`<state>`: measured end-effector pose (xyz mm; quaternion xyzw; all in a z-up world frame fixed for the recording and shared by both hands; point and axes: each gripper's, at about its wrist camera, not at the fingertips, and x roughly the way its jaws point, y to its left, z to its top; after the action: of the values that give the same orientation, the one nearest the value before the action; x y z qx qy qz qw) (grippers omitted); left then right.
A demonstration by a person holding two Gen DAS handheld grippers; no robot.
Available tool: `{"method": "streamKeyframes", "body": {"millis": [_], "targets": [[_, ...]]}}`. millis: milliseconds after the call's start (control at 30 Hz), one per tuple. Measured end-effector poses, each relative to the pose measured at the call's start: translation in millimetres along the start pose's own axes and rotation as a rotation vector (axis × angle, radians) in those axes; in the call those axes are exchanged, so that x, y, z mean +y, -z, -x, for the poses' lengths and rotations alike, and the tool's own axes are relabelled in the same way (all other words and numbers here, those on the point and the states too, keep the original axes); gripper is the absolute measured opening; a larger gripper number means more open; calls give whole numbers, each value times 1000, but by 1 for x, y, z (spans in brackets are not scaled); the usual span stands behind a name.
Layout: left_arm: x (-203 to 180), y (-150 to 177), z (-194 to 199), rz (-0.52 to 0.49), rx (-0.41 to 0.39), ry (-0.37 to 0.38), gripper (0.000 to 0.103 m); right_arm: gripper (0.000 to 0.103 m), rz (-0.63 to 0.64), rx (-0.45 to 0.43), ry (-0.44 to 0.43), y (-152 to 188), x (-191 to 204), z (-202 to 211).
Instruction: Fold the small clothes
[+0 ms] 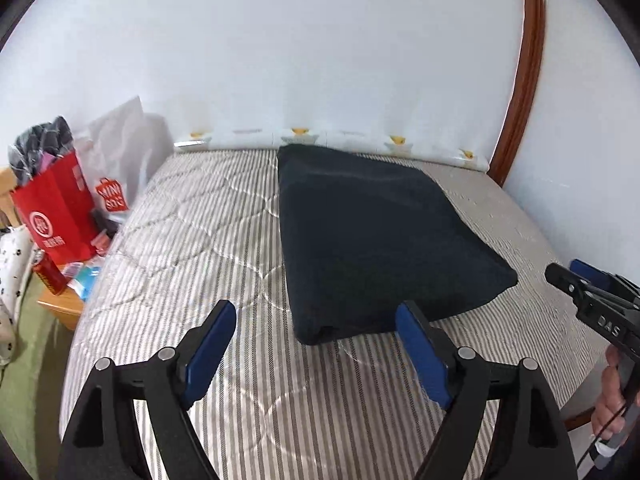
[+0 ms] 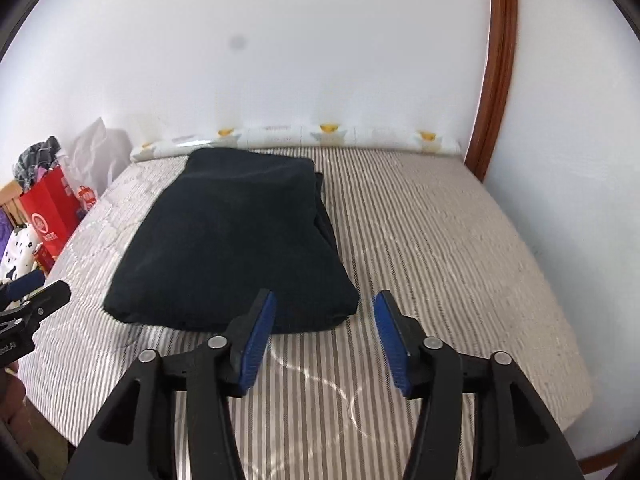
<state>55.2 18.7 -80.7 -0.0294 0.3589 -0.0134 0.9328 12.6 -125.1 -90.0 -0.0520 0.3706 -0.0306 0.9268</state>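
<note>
A dark navy garment (image 1: 372,236) lies folded into a rectangle on the striped bed (image 1: 192,240). My left gripper (image 1: 316,320) is open and empty, just in front of the garment's near left corner. In the right wrist view the same garment (image 2: 236,240) lies left of centre on the bed (image 2: 440,248). My right gripper (image 2: 324,308) is open and empty, at the garment's near right corner. The right gripper also shows at the right edge of the left wrist view (image 1: 560,274), and the left gripper at the left edge of the right wrist view (image 2: 48,288).
A red paper bag (image 1: 56,212) and a white plastic bag (image 1: 120,152) stand on a wooden stand left of the bed. A patterned bolster (image 1: 332,140) lies along the white wall. A brown wooden frame (image 1: 524,80) rises at the right.
</note>
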Motion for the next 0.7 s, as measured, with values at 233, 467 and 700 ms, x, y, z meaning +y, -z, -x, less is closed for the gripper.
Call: {"method": "streamKeyframes", "body": {"millis": [233,467,700], "targets": [[-13,12,35,-20,-35,-28,89,95,-17,-71,32,13,-2,48],[-19,17,57,-18,-62,-46,89,99,-31,-66,67,26,-9,74],[-23,21,63,-14,-68,-39,89,99,-33,-73,74,33,-12,88]]}}
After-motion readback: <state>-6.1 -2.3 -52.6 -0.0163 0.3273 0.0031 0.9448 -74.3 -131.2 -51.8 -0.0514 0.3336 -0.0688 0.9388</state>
